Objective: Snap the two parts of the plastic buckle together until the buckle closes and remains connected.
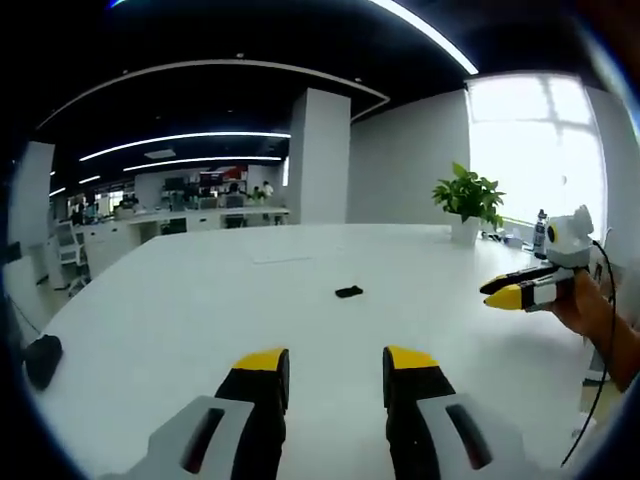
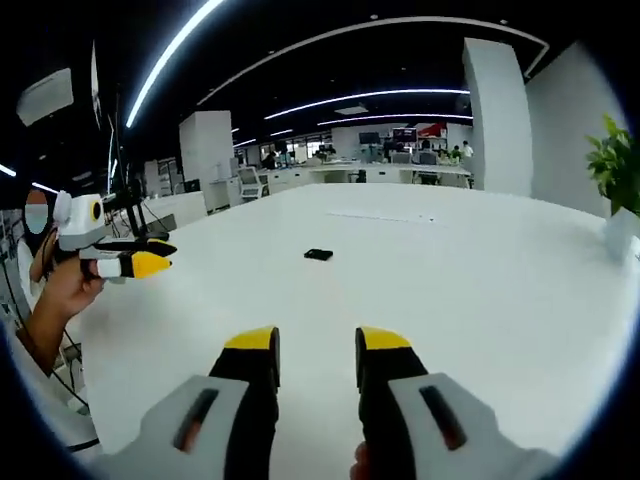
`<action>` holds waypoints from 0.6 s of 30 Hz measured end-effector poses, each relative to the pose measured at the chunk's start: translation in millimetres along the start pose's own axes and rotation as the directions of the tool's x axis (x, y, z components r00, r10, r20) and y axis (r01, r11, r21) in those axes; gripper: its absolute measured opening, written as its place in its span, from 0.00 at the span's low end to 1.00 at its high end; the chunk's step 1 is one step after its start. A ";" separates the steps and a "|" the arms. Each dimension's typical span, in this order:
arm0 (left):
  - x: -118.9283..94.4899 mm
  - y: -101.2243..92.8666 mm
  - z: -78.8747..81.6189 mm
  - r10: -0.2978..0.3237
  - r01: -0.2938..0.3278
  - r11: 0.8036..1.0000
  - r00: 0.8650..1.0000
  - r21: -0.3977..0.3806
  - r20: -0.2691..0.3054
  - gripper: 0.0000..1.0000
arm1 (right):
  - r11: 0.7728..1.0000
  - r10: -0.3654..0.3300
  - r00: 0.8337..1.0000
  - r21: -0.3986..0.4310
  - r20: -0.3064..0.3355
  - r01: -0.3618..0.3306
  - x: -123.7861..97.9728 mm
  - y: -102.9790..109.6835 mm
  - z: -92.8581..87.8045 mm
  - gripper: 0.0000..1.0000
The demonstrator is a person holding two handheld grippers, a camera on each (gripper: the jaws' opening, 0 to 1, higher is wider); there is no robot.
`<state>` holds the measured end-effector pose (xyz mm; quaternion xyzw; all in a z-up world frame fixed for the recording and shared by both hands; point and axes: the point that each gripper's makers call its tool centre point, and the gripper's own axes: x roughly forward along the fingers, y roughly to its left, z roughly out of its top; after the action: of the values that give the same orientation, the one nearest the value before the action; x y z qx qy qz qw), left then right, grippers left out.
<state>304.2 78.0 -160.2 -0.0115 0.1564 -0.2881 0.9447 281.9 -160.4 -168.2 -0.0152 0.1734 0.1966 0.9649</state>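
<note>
Broad white worktop (image 1: 180, 320) spreads under both claws, a green leafy potted plant (image 1: 466, 198) at its far edge, right of the left claw (image 1: 335, 365). Left claw and right claw (image 2: 316, 345), yellow-tipped, both spread, empty, above the surface. Small black plastic buckle (image 1: 348, 292) lies well ahead of each claw, untouched, parts too small to distinguish.

A white table (image 1: 200, 310) carries a small black buckle (image 1: 348, 292).

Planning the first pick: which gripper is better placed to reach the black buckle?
Neither clearly. The black buckle lies mid-table, ahead of the open left gripper and the open right gripper, both apart from it; slight lean to the right.
</note>
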 end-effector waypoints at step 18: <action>-24.5 10.3 -10.3 0.059 -0.059 0.998 0.998 -0.013 0.002 0.38 | 0.994 -0.108 0.994 0.018 0.013 0.108 -42.4 4.8 -11.1 0.30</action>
<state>287.4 100.7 -164.1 -0.0132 0.1575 -0.2593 0.9528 239.9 -172.9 -164.1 -0.0150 0.1674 0.1429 0.9754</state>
